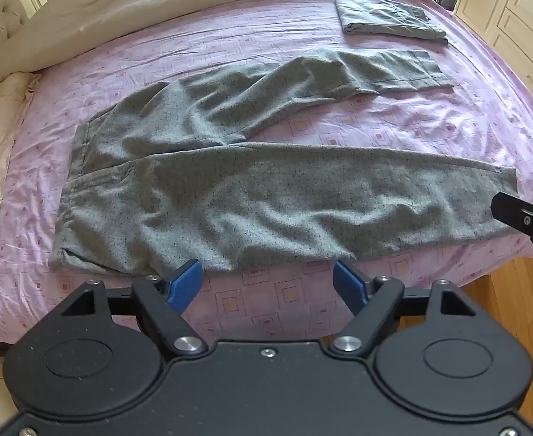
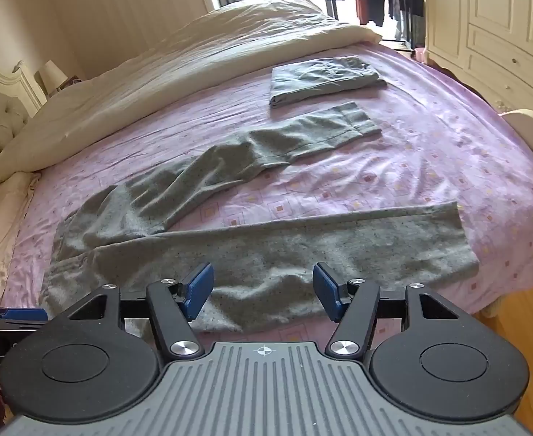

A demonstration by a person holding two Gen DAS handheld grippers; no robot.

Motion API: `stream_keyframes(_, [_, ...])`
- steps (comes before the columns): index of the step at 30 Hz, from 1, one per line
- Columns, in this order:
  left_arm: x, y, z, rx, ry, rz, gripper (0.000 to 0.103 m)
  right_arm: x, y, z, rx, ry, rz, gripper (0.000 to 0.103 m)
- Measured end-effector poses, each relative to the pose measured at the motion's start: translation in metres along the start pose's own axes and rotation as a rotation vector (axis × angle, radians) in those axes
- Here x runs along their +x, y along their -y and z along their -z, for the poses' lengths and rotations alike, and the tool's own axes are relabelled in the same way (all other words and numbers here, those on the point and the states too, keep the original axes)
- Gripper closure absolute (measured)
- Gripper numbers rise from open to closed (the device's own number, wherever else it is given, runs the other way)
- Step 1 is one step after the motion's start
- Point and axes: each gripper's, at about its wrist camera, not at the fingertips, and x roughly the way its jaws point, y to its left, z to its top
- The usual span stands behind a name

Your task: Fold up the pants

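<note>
Grey speckled pants (image 1: 259, 189) lie spread flat on the pink bed sheet (image 1: 302, 301), waist to the left, both legs running right and splayed apart. They also show in the right wrist view (image 2: 302, 250). My left gripper (image 1: 268, 283) is open and empty, just short of the near leg's front edge. My right gripper (image 2: 262, 289) is open and empty, hovering over the near leg's front edge. The right gripper also shows at the right edge of the left wrist view (image 1: 520, 218), near the leg's cuff.
A folded grey garment (image 1: 390, 18) lies at the far right of the bed, also in the right wrist view (image 2: 324, 76). A cream duvet (image 2: 179, 72) covers the far side. White wardrobes (image 2: 502, 29) stand to the right, wooden floor (image 1: 513, 312) below the bed edge.
</note>
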Motion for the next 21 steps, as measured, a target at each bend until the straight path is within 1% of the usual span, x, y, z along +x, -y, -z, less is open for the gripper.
stream_keyframes(3, [-0.003,0.0,0.004,-0.002,0.016,0.0,0.026,0.0,0.0,0.0,-0.002,0.002,0.005,0.044])
stream_keyframes(7, [-0.001,0.004,0.007,-0.009,0.012,-0.004,0.026,0.001,0.0,0.001,0.007,-0.003,0.009,0.044])
stream_keyframes(9, [-0.002,0.003,0.001,-0.009,0.001,-0.005,0.026,0.001,0.0,0.002,0.012,-0.005,0.012,0.044])
stream_keyframes(10, [-0.002,0.003,0.001,-0.01,0.001,-0.007,0.026,0.001,-0.01,-0.002,0.009,-0.009,0.007,0.044])
stream_keyframes(11, [-0.002,0.003,0.001,-0.009,-0.001,-0.004,0.026,0.001,-0.012,-0.002,0.012,-0.012,0.006,0.044])
stream_keyframes(21, [0.004,0.004,0.003,-0.016,-0.036,0.005,0.026,0.007,-0.009,0.001,-0.001,-0.039,-0.017,0.044])
